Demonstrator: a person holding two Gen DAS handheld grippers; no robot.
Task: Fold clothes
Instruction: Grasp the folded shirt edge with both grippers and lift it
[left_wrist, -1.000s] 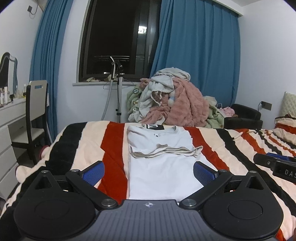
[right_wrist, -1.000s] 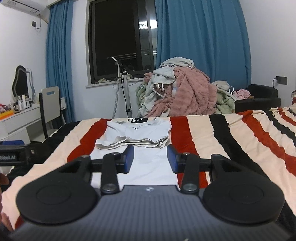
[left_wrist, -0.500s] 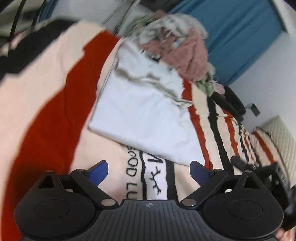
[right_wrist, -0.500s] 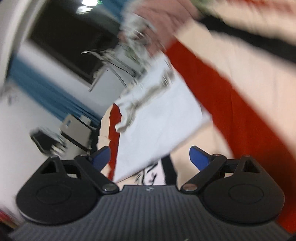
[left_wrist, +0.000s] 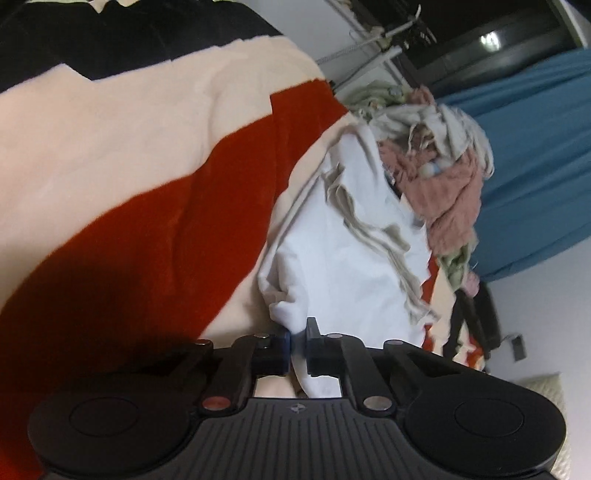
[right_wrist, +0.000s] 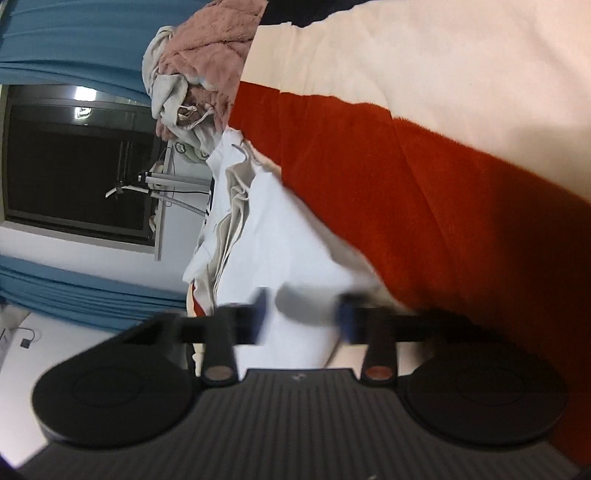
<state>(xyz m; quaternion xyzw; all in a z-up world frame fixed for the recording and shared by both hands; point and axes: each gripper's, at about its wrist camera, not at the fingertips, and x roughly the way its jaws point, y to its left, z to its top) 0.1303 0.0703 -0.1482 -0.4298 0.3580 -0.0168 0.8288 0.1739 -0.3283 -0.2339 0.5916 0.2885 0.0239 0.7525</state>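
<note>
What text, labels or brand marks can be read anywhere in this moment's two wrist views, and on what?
No words are readable. A small emblem on the left gripper body and one on the right gripper body are too small to read. The white shirt shows no print.

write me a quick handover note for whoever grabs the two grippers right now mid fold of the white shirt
Left gripper: shut on the near hem corner of the white shirt.
Right gripper: jaws apart around the shirt's other near corner; the view is blurred, so no grip is confirmed.
The shirt lies flat on the striped blanket, sleeves already folded in across the chest. The pile of clothes sits beyond its collar end.
Done: sleeve folds, left corner pinched.
Left: close the right gripper on its corner, carry both corners up to the collar end to fold the shirt in half, smooth it, then likely move on to the pile.
</note>
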